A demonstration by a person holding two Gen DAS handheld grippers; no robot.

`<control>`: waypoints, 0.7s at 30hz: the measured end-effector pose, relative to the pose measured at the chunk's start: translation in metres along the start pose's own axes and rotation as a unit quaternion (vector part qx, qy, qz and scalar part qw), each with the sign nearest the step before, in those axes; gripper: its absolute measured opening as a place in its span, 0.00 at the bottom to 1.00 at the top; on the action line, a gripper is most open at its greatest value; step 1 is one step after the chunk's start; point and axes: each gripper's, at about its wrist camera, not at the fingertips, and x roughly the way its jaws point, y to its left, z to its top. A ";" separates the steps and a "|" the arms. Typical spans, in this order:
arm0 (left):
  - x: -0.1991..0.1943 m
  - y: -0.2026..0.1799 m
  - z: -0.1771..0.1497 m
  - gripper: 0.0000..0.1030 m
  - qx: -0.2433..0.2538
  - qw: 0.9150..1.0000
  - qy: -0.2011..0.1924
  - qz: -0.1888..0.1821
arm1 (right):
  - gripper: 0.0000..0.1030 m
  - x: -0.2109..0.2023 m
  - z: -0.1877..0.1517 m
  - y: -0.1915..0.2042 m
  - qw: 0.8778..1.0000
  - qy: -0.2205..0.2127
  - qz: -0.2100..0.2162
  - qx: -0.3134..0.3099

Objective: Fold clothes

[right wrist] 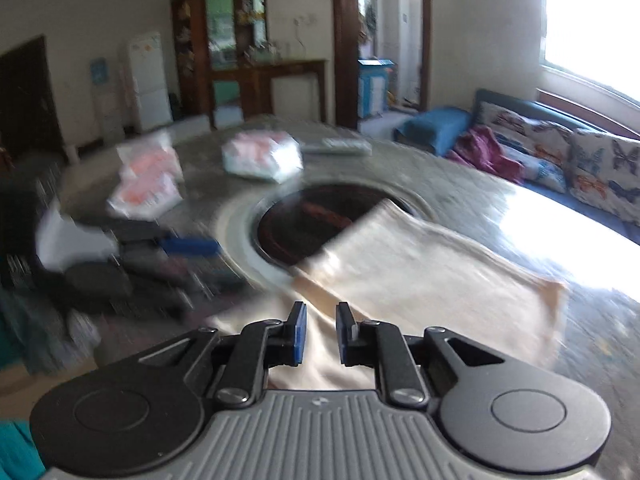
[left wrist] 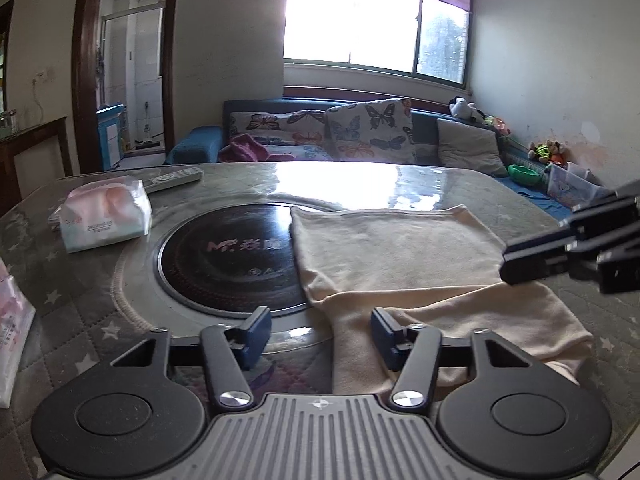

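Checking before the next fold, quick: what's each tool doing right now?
Left tool: open, nothing gripped; the near edge of the cream cloth lies below its gap.
Right tool: narrowly open above the cloth, nothing gripped.

A folded cloth (left wrist: 400, 252) lies on the counter (left wrist: 80, 300), its left edge overlapping the round cooktop (left wrist: 228, 260) set into the middle. Left of the cooktop sits a tissue pack (left wrist: 106, 216), with a remote (left wrist: 174, 178) behind it. Beyond the counter's far edge stands a sofa (left wrist: 200, 140) carrying cushions (left wrist: 370, 130), under the window (left wrist: 376, 16)
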 end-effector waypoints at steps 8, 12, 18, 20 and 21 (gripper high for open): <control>0.016 -0.047 0.004 0.30 0.041 0.995 0.008 -0.091 | 0.14 -0.017 -0.064 -0.036 0.996 0.044 -0.039 0.059; 0.037 -0.050 -0.005 0.26 0.051 0.994 0.041 -0.084 | 0.14 -0.019 -0.083 -0.050 0.994 0.048 -0.042 0.088; 0.045 -0.033 -0.009 0.21 0.049 0.995 0.066 -0.060 | 0.15 -0.030 -0.076 -0.067 0.995 0.020 -0.046 0.090; 0.043 -0.033 -0.003 0.21 0.048 0.996 0.059 -0.056 | 0.15 -0.023 -0.069 -0.074 0.994 0.008 -0.051 0.094; 0.043 -0.033 0.001 0.21 0.044 0.996 0.055 -0.058 | 0.15 -0.020 -0.066 -0.078 0.994 0.004 -0.053 0.098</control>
